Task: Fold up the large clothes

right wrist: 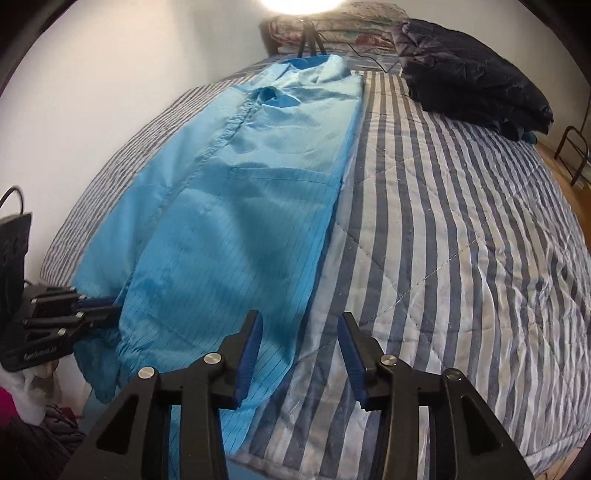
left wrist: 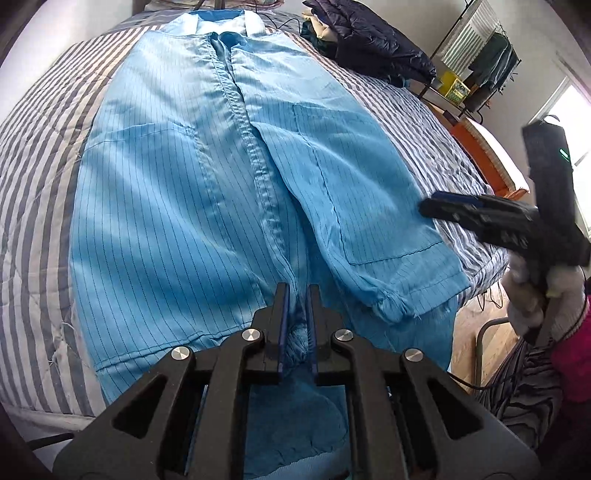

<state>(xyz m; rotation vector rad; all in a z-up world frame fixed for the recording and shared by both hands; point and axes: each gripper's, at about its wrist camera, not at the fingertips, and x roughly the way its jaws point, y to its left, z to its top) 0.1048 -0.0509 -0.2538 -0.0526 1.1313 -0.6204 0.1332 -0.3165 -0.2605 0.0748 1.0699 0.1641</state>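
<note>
A light blue pinstriped coat (left wrist: pixel 177 192) lies lengthwise on the striped bed, collar at the far end, both sides folded in toward the front placket. It also shows in the right wrist view (right wrist: pixel 229 206). My left gripper (left wrist: pixel 297 291) is shut on a bunched sleeve cuff (left wrist: pixel 297 338) at the coat's near hem, at the bed's edge. My right gripper (right wrist: pixel 299 332) is open and empty, hovering over the coat's right edge and the quilt. It shows in the left wrist view (left wrist: pixel 439 208) to the right of the coat. The left gripper shows at the left of the right wrist view (right wrist: pixel 107 304).
A striped quilt (right wrist: pixel 461 240) covers the bed. A dark puffer jacket (right wrist: pixel 469 81) lies at the far right corner, with pillows (right wrist: pixel 332 26) and a small tripod (right wrist: pixel 310 37) at the head. A clothes rack (left wrist: pixel 484 62) and wooden floor (left wrist: pixel 476 332) are right of the bed.
</note>
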